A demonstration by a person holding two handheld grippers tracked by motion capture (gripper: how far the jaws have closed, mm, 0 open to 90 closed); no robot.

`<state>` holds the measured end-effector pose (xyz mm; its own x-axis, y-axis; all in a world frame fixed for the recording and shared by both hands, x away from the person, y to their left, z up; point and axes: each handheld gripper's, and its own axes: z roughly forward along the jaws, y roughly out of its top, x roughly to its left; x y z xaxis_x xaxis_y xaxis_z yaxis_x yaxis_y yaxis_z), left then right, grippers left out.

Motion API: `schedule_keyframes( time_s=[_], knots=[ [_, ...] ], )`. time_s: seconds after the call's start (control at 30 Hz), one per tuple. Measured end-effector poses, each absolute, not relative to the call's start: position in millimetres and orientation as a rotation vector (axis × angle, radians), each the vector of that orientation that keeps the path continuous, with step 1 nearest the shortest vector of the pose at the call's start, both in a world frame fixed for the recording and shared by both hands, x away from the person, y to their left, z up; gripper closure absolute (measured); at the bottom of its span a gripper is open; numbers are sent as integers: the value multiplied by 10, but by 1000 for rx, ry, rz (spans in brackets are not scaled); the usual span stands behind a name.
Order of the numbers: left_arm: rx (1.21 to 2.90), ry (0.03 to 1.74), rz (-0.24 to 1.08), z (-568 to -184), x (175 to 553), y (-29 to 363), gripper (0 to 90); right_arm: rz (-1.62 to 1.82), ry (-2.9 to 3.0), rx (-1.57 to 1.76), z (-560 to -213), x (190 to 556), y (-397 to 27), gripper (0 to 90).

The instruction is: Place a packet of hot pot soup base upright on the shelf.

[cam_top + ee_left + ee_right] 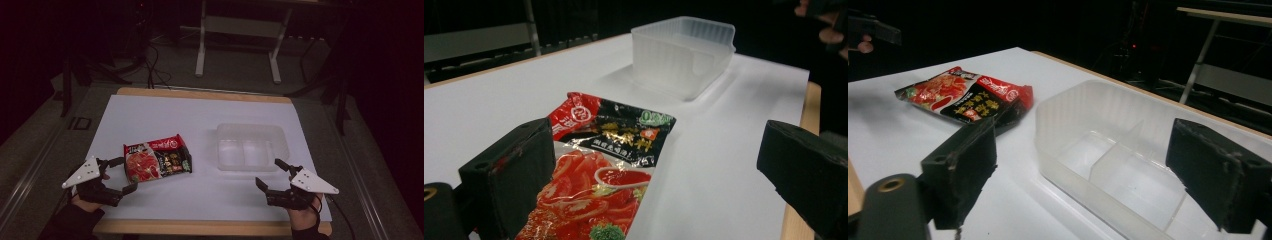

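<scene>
Left gripper [120,175] open beside red noodle packet [157,159], Chinese lettering unreadable, right gripper [274,174] open near clear tray [252,131].

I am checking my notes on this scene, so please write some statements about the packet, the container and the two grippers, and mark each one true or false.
1. The red and black food packet lies flat on the white table cover. True.
2. The packet is inside the clear plastic container. False: it lies on the cover beside the container, apart from it, and the container is empty.
3. The container has a divider that makes two compartments. True.
4. The left gripper is shut on the packet. False: its jaws stand open, at the packet's edge.
5. The right gripper holds the container. False: its jaws are open and hold nothing, just in front of the container.
</scene>
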<state>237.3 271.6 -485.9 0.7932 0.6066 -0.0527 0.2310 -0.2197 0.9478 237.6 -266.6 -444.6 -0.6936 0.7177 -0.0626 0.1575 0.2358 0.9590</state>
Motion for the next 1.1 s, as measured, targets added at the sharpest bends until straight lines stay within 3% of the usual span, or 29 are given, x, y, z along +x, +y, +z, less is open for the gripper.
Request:
schedule_keyframes(
  time_s=[0.2, 0.47, 1.1],
  knots=[
    [1815, 636, 371, -4860, 2372, 2688, 26, 1466, 2037, 799, -4428, 2357, -2635, 175],
    [1827, 604, 364, -4800, 2375, 2647, 26, 1480, 1997, 769, -4388, 2311, -2621, 113],
    [1840, 575, 363, -4556, 2682, 2556, 38, 1511, 2023, 727, -4334, 2286, -2554, 108]
  ],
)
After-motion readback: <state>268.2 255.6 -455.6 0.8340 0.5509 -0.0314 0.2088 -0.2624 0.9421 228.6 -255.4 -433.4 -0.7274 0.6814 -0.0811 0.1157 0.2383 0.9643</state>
